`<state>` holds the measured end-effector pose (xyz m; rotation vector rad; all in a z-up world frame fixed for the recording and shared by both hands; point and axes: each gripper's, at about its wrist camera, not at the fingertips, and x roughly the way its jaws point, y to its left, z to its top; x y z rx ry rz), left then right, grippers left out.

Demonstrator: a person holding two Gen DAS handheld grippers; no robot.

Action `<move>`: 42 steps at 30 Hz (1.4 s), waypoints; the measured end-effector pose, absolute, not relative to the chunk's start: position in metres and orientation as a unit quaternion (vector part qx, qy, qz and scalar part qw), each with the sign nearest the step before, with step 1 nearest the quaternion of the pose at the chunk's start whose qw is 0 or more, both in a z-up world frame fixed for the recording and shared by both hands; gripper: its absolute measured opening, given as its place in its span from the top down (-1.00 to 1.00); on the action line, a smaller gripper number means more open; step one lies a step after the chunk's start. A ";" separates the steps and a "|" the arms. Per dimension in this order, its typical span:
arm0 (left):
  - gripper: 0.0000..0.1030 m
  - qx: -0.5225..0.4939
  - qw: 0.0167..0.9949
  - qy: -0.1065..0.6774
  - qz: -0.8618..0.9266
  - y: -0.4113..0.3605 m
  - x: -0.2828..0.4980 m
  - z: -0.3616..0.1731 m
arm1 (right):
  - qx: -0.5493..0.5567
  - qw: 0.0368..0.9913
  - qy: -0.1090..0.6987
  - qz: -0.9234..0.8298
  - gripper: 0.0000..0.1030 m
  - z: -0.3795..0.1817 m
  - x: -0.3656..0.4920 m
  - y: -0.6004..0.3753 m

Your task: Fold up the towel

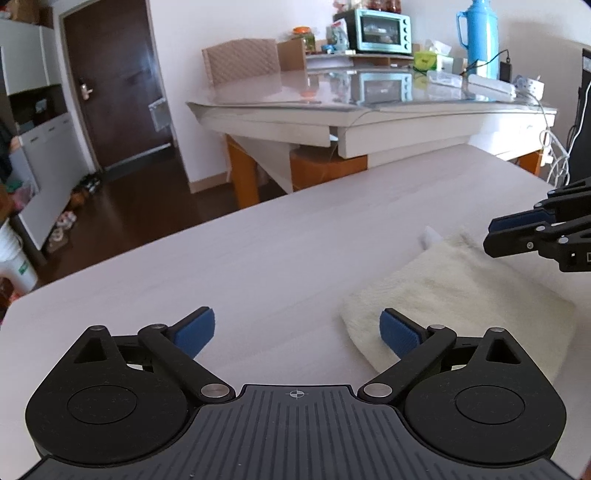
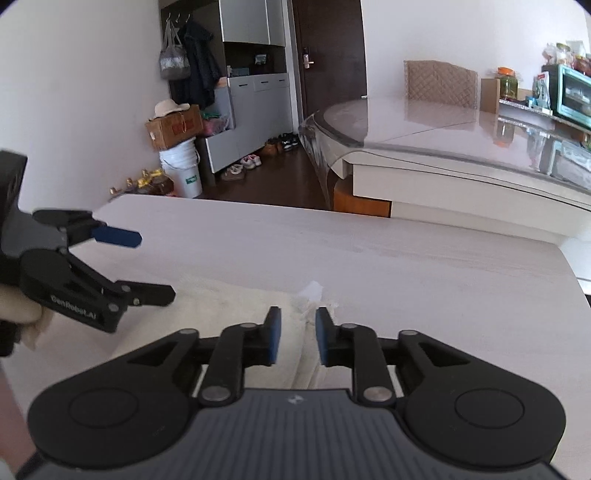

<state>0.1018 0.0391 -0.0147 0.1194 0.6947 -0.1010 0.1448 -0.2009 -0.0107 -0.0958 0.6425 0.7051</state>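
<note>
Cream towel [image 1: 458, 295] lying on pale wood-grain table [image 1: 258, 251], already doubled into a thick compact pad, with a small white tag [image 2: 312, 290] at its far corner. Left gripper [image 1: 297, 332] held above the table at the towel's near left corner, blue pads [image 1: 195, 330] spread wide, nothing between them. Right gripper [image 2: 297, 338] poised over the towel's far end, jaws parted by a narrow gap, framing the tagged corner but apparently gripping nothing; contact with the cloth not certain from this angle.

Step in hand, as judged: late in the fold, either a release just after laying a layer over or an approach for one further fold. Next move, if another fold is wanted: pinching the two corners of one short edge, lifting only the top layers together, carrying them across to meet the opposite edge, then flattening. Thick pile likely to spring back and slide, so a deep bite on the edge advisable.

Room beyond: glass-topped dining table [image 1: 369, 99] with quilted chair [image 1: 240, 61], teal toaster oven [image 1: 382, 31], blue thermos [image 1: 478, 37] and cables; dark door [image 1: 118, 85], grey cabinets, shoes and white bucket [image 2: 183, 170] on a dark wooden floor.
</note>
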 end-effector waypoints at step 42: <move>-1.00 0.002 0.941 0.337 0.028 -0.037 -0.054 0.008 | -0.041 0.914 0.293 0.277 -0.99 0.008 -0.005 -0.254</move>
